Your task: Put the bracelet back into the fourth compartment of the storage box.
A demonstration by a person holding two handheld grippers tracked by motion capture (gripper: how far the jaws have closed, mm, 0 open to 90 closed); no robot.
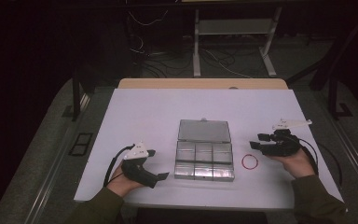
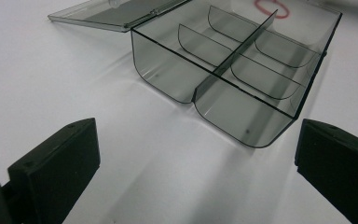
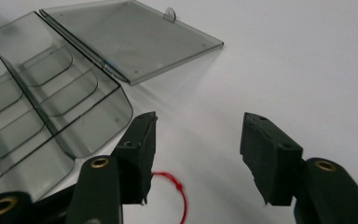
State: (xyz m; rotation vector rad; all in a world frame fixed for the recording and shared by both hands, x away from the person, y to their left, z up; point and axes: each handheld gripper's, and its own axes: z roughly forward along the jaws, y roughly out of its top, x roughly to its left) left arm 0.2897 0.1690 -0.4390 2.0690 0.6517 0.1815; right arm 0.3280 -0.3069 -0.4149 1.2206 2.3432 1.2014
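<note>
Here the red ring (image 3: pixel 175 198) lies under the right gripper (image 3: pixel 196 156), both grippers' jaws wide.

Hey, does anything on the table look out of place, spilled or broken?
Nothing stands out. The clear box sits square with its lid folded flat open, its compartments empty. A red loop lies on the table beside it. Both tools are open and apart from everything.
</note>
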